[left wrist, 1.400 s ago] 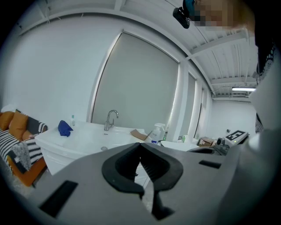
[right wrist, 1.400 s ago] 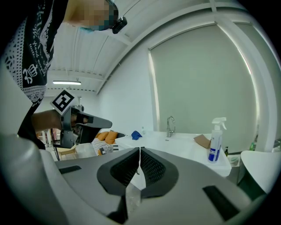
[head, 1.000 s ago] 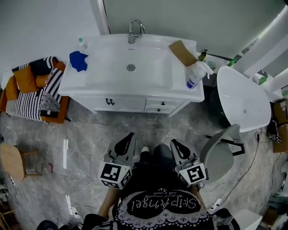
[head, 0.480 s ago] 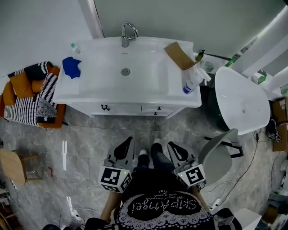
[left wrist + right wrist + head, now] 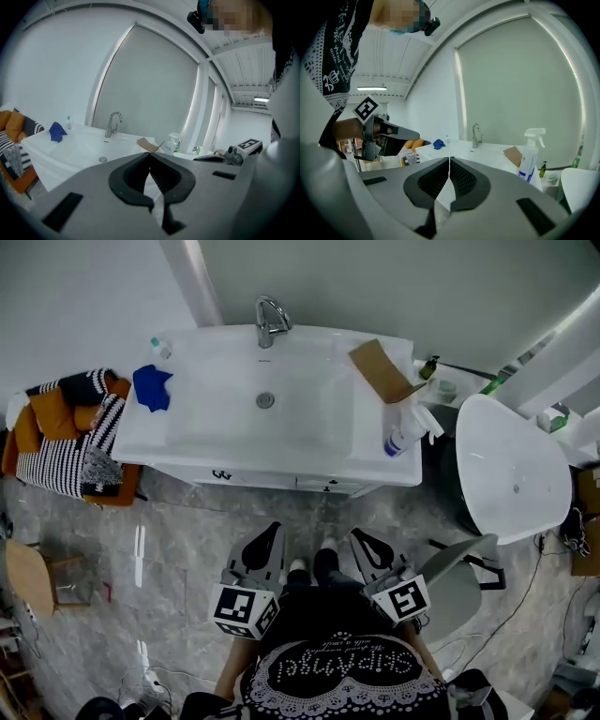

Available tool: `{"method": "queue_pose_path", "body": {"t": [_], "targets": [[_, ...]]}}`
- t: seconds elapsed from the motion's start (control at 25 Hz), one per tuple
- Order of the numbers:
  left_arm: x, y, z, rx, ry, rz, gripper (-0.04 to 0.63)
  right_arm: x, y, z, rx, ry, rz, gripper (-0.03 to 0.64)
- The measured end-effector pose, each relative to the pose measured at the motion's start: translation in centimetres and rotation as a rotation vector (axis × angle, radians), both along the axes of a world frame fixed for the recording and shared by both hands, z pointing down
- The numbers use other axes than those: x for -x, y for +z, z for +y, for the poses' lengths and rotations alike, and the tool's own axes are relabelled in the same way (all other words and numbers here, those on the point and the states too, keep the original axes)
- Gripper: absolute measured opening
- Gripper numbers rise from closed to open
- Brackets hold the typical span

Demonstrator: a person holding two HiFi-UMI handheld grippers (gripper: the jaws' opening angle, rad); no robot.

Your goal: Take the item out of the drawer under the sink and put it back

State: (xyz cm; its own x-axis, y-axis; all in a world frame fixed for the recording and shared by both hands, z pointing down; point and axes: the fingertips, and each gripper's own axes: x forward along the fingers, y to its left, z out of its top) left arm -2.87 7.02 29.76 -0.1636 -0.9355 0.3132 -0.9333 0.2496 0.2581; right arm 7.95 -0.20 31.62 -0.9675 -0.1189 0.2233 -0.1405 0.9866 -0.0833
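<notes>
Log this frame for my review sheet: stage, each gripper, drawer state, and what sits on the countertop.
stage: before any reach; both grippers held short of the vanity, touching nothing
left gripper: shut, empty
right gripper: shut, empty
drawer fronts: closed, as far as the head view shows
countertop: blue cloth at left; cardboard piece and spray bottle at right; faucet at back

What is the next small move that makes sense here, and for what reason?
Probably bring the right gripper forward and down toward the drawer fronts under the sink, opening its jaws on the way. The drawers look closed. The right gripper and the left gripper are both shut with nothing between the jaws, and both are well short of the cabinet.
</notes>
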Motion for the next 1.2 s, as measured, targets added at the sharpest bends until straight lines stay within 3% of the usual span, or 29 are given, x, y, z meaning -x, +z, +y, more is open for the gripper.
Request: {"method": "queue_pose_path", "body": {"t": [0.52, 0.8, 1.2], "targets": [[-1.5, -0.2, -5.9, -0.036, -0.030, -0.017, 0.005, -1.9, 0.9, -6.5, -0.012, 0.003, -0.006, 0.020], [-2.3, 0.2, -6.2, -0.031, -0.015, -0.016, 0.005, -2.6, 1.5, -6.7, 0.001, 0.013, -0.009, 0.020], [-0.4, -0.6, -5.0, -0.036, 0.048, -0.017, 0.005, -1.1, 1.0, -4.9, -0.008, 0.062, -0.003, 0.020]]}}
